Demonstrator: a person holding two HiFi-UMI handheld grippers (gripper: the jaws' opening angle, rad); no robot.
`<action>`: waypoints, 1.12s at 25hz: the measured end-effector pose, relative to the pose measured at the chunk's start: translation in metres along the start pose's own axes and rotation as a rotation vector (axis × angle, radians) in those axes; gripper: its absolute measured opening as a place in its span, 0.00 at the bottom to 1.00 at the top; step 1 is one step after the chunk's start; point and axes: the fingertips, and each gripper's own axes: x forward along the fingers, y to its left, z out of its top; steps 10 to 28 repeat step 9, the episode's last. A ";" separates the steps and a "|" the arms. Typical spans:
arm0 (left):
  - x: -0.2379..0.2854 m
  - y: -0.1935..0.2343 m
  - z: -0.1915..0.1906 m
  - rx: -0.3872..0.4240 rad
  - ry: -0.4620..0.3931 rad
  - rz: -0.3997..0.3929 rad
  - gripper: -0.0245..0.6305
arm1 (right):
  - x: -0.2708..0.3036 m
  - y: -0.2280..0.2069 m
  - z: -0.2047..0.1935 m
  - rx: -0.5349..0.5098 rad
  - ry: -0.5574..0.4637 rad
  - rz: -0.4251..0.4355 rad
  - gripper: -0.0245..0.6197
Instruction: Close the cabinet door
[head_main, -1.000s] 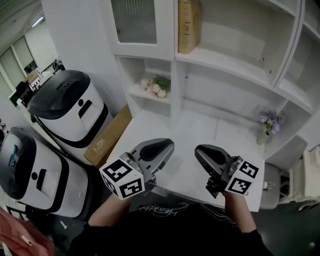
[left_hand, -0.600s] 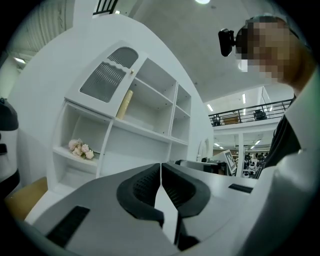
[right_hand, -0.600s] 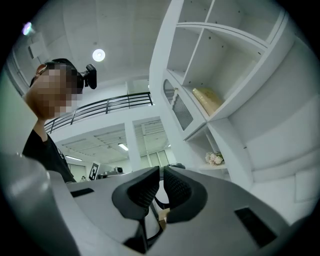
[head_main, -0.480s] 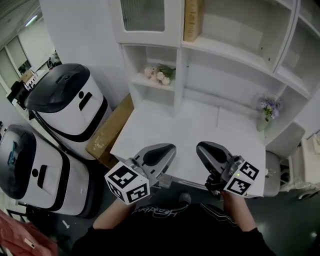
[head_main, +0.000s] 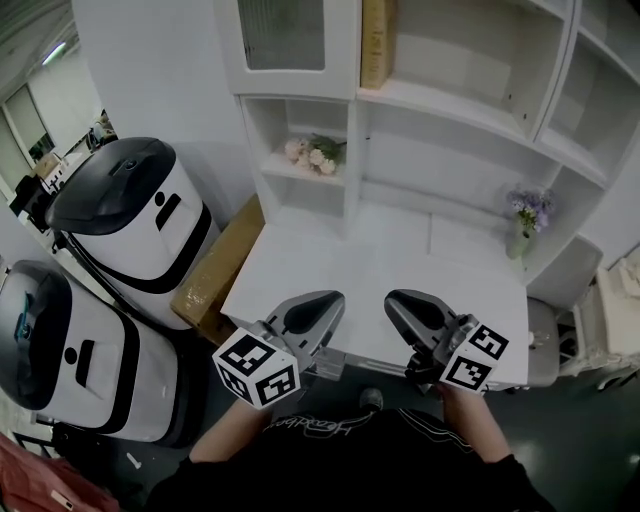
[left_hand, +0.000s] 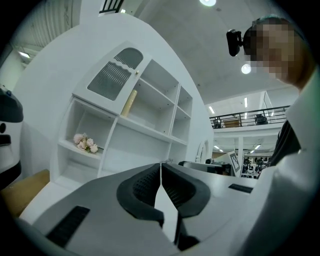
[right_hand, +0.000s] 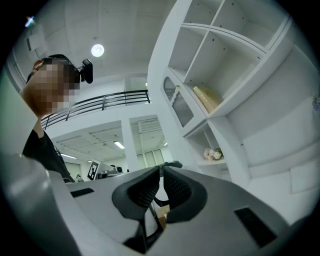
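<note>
The white cabinet door (head_main: 288, 38) with a ribbed glass pane is at the top left of the shelf unit and lies flush with the unit's front. It also shows in the left gripper view as the door (left_hand: 115, 76) and in the right gripper view as the door (right_hand: 180, 106). My left gripper (head_main: 312, 312) hangs over the near edge of the white desk (head_main: 350, 265), far below the door, its jaws shut with nothing between them (left_hand: 160, 168). My right gripper (head_main: 412, 310) is beside it, also shut and holding nothing (right_hand: 161, 171).
Two white-and-black rounded machines (head_main: 130, 215) (head_main: 45, 345) stand left of the desk, with a cardboard box (head_main: 215, 268) leaning beside it. Pink flowers (head_main: 312, 153) lie in a shelf nook. A tan box (head_main: 376, 40) stands on the shelf above, and a vase of purple flowers (head_main: 524, 215) at the desk's right.
Both grippers have drawn back from over the desk to its near edge and sunk a little. The cabinet door looks the same.
</note>
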 end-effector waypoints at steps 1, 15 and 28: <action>0.000 0.000 0.001 -0.005 -0.003 -0.004 0.08 | 0.001 0.000 -0.001 0.000 0.002 0.000 0.12; 0.001 0.004 0.000 -0.007 0.002 -0.014 0.08 | 0.010 0.000 -0.008 0.006 0.009 -0.005 0.12; 0.001 0.004 0.000 -0.007 0.002 -0.014 0.08 | 0.010 0.000 -0.008 0.006 0.009 -0.005 0.12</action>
